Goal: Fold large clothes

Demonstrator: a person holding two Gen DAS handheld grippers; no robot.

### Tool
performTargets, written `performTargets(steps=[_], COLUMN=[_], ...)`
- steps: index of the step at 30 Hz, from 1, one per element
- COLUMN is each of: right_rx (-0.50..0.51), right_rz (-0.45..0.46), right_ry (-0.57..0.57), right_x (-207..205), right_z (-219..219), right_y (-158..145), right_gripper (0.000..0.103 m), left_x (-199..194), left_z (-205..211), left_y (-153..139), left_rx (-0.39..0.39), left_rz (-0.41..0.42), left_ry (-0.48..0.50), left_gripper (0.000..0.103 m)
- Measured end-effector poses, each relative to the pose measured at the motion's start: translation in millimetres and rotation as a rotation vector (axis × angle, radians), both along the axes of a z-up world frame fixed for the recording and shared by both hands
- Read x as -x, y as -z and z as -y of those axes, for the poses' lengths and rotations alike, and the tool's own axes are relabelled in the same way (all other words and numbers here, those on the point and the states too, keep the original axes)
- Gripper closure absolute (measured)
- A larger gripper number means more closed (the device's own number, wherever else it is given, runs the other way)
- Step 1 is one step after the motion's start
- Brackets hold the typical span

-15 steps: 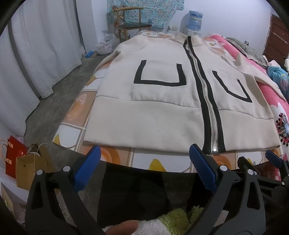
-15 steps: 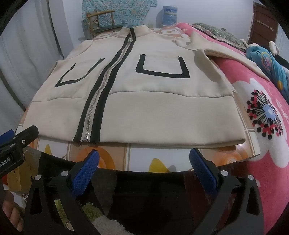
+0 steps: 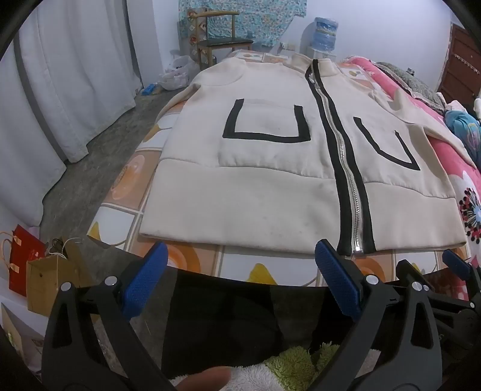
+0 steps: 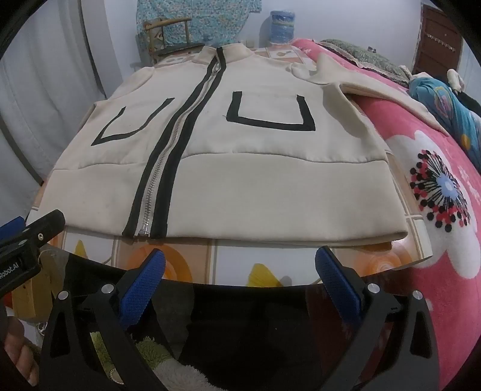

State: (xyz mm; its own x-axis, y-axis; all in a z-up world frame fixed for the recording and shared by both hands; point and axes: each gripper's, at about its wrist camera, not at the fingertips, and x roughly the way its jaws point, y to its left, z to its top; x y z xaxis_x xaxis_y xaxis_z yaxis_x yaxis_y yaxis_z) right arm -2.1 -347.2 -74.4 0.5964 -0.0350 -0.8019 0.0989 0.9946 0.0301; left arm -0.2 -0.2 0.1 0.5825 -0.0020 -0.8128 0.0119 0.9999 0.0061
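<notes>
Bed (image 3: 192, 261): jacket (image 3: 270, 180) beyond hand-held grippers (image 3: 240, 261).

1. A bedroom in a home; a bed (image 3: 192, 264) with a patterned sheet and a pink flowered blanket (image 4: 436, 210) fills it.
2. White curtains (image 3: 75, 90); a wooden chair (image 3: 219, 33); a water jug (image 3: 326, 28); paper bags (image 3: 36, 270) on the floor.

Cream zip jacket (image 3: 270, 186) lies flat on the patterned bed (image 3: 228, 264)
</notes>
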Motion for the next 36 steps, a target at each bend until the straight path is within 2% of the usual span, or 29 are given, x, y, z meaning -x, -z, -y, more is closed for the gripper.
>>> performTargets(steps=[36], right_rx=[-0.001], right_rz=[0.009], right_ry=[0.006], right_x=[2.0], right_z=[2.4], right_y=[-2.6], right_gripper=[0.006], left_x=[1.3], left_z=[2.9], left_y=[4.3], left_rx=[-0.009], left_rz=[-0.007], left_ry=[0.006], left_gripper=[0.008])
